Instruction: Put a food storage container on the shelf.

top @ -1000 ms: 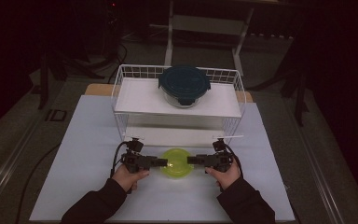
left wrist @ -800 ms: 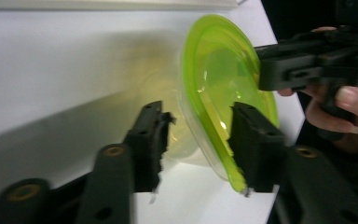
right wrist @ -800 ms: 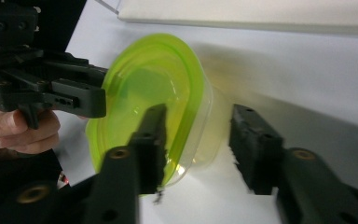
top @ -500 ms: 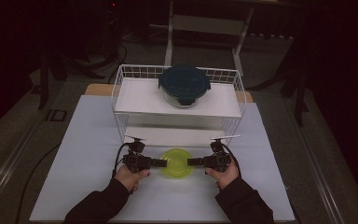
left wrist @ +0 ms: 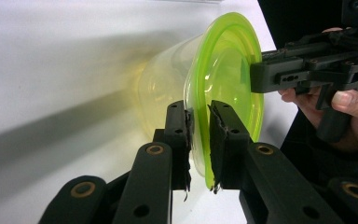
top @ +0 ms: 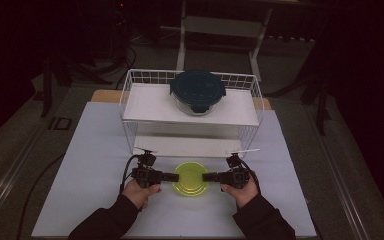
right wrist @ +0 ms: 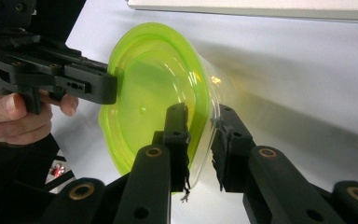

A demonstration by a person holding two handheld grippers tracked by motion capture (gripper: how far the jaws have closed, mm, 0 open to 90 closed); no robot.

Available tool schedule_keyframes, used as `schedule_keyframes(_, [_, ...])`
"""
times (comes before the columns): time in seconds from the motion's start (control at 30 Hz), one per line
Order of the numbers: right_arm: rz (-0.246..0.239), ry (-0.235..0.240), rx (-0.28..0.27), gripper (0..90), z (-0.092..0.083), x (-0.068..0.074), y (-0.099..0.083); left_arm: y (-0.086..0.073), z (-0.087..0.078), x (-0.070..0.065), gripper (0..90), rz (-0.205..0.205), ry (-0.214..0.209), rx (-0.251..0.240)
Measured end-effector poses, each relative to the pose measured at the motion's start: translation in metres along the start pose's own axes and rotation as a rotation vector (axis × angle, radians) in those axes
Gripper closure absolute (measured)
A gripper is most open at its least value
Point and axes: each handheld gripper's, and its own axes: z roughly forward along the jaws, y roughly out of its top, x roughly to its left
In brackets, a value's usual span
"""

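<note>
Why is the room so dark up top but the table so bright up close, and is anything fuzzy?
High view: only the white table is lit, and the floor around it sinks into dark. Left gripper view: the round lime-green plastic lid glows, a soft grey shadow stripe crosses the table, and the nearest jaws look slightly soft. Right gripper view: the clear container under the lid shows a small glare spot.

L gripper [left wrist: 198, 140] jaws have just been closing; pads now pinch the near rim of the yellow-green lid [left wrist: 223, 79], one pad each side. Lid sits on a clear container [left wrist: 161, 88], seen tilted sideways. R gripper [left wrist: 256, 77] clamps the far rim; a hand [left wrist: 349, 105] holds it. White tabletop [left wrist: 51, 60] underneath, shadow beside container.
</note>
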Motion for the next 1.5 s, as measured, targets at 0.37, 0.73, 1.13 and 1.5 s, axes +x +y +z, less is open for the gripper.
schedule_keyframes(0.37, [-0.026, -0.031, -0.041, 80.7, -0.009, 0.012, -0.004, -0.003, -0.007, -0.01, 81.1, 0.025, 0.0, 0.0])
schedule_keyframes(0.73, [-0.08, -0.051, -0.085, 80.7, -0.022, 0.028, 0.004, 0.003, -0.02, -0.023, 81.1, 0.067, -0.004, -0.039])
schedule_keyframes(1.13, [-0.12, -0.059, -0.137, 80.7, -0.041, 0.049, 0.015, 0.015, -0.041, -0.045, 81.2, 0.117, -0.002, -0.079])
schedule_keyframes(1.5, [-0.131, -0.037, -0.179, 80.7, -0.063, 0.068, 0.027, 0.028, -0.062, -0.069, 81.3, 0.168, -0.011, -0.119])
